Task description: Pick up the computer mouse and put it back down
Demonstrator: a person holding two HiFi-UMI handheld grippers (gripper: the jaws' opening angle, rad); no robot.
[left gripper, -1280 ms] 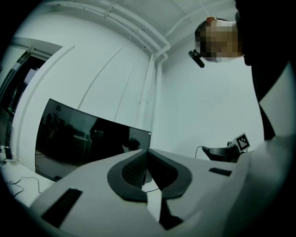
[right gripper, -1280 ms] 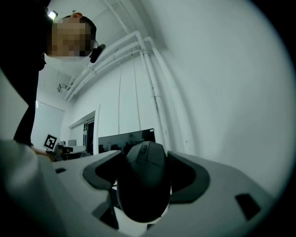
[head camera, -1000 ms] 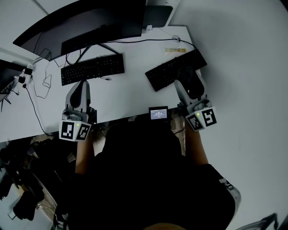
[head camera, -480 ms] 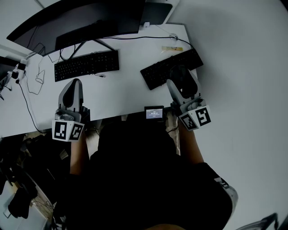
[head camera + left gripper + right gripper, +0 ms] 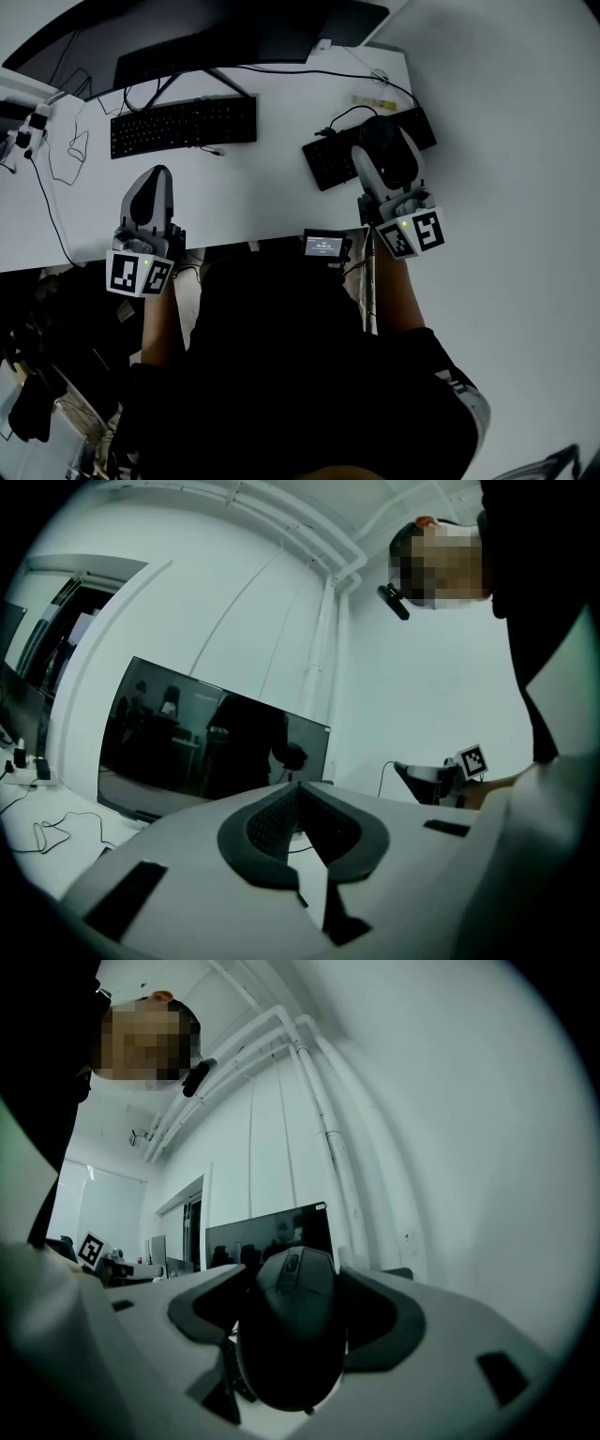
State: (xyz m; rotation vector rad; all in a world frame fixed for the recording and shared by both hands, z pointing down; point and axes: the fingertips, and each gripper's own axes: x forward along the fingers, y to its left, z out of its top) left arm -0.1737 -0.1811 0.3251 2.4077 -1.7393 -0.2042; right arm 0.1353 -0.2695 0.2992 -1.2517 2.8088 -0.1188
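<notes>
The black computer mouse [image 5: 382,148] sits between the jaws of my right gripper [image 5: 384,161], held above the right end of the angled black keyboard [image 5: 330,159]. Its cable [image 5: 343,116] arcs back over the white desk [image 5: 272,192]. In the right gripper view the mouse [image 5: 291,1330] fills the gap between both jaws, wheel side facing away. My left gripper [image 5: 150,195] hovers over the desk's front left with its jaws shut and nothing between them; its view shows the fingertips [image 5: 298,789] meeting.
A second black keyboard [image 5: 183,125] lies at the back left below a dark monitor [image 5: 216,42]. A small screen device [image 5: 325,246] is at the desk's front edge. Loose cables [image 5: 75,150] and a plug adapter [image 5: 26,131] lie at the left.
My right gripper has risen and shifted forward with the mouse, now over the keyboard's end, and the cable has lifted into an arc. The left gripper has hardly moved.
</notes>
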